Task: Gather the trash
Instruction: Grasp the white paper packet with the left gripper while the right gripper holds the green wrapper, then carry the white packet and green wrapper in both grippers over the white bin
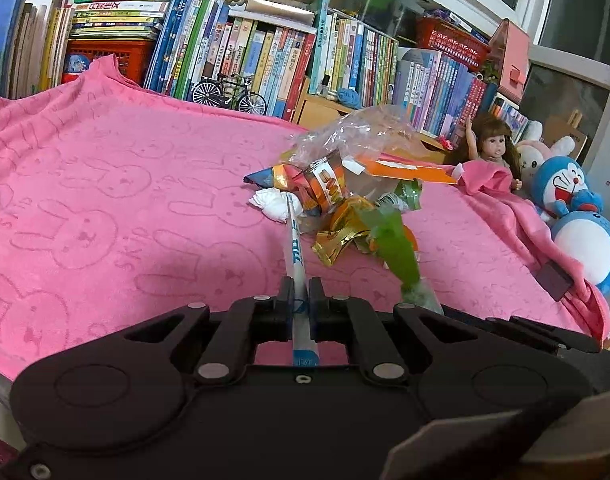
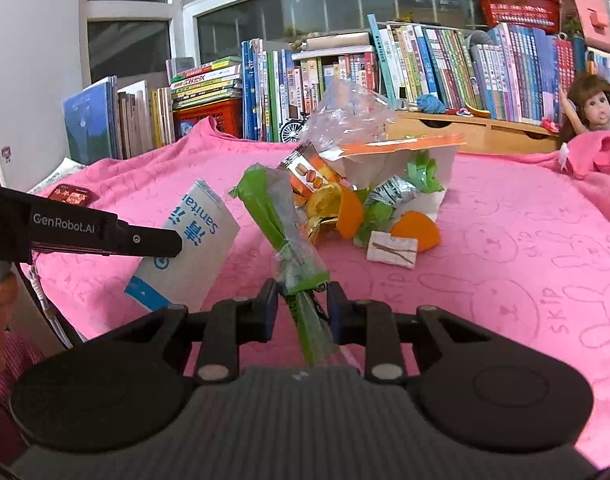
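Clamping edge-on between its black pads, the left gripper (image 1: 301,298) holds a flat white-and-blue paper sachet (image 1: 295,248) whose far end points to 12 o'clock, toward the trash heap. Seen from the right wrist, that same sachet (image 2: 185,248) shows its broad face with blue lettering, and the left gripper (image 2: 173,242) reaches in from 9 o'clock, its fingers pressed shut on the paper.

The right gripper (image 2: 301,300) has its jaws partly apart with a crumpled green-and-clear plastic wrapper (image 2: 289,240) standing between them; the wrapper fills the gap, and both pads look to be pressing on its bunched waist. From the left wrist this wrapper (image 1: 397,248) rises at 3 o'clock of the sachet.

Beyond both tools lies the heap of trash (image 2: 369,192): a clear plastic bag, an orange-and-white torn paper box, gold foil and orange scraps, all resting on the pink bunny-print blanket (image 2: 525,248). A small white folded paper packet (image 2: 392,249) sits at the heap's 6 o'clock edge. At 12 o'clock stands a row of upright books (image 2: 425,60), with a long-haired doll (image 2: 593,108) at 2 o'clock.
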Motion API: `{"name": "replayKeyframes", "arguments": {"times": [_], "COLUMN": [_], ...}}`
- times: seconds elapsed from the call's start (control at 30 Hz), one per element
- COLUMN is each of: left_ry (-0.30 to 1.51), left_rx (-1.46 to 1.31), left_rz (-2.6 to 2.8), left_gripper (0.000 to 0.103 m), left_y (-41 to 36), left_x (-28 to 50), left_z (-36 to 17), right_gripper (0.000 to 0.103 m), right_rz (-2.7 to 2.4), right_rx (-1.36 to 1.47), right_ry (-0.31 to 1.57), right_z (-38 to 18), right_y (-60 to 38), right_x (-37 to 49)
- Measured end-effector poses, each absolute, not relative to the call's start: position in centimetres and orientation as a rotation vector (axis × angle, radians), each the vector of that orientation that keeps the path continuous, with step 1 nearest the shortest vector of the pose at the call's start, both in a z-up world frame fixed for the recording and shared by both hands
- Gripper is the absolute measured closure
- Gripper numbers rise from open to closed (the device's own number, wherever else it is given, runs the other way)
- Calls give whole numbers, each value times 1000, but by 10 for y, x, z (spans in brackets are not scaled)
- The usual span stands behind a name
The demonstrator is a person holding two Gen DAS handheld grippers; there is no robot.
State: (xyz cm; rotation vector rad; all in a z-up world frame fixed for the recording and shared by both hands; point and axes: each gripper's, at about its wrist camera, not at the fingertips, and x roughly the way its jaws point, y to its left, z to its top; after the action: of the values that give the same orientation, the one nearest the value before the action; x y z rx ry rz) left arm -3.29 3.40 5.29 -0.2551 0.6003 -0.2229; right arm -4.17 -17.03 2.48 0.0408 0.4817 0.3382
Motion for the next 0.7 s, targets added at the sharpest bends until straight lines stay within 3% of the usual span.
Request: {"name": "replayKeyframes", "arguments": {"times": [0.37,0.57,0.67,0.7], "left_ry": [576,684,687,690], "left_rx": [-233,-172,-217,-232], "left_rz": [-230,-136,-154,-160], "left_gripper": [100,88,64,40], "left_y": [35,25,26,27], "left_x": [-54,-32,-33,-34], "left_z": [59,27,19,20], "right_gripper": [71,71,71,71], "right_rz": [349,333,321,318], "right_rx": [96,101,98,98], "right_ry": [488,512,516,518], "right_z": [21,13,10,9], "right_y": [-171,-169,-170,-171], "right_x": [-65,-63,-63,-63]}}
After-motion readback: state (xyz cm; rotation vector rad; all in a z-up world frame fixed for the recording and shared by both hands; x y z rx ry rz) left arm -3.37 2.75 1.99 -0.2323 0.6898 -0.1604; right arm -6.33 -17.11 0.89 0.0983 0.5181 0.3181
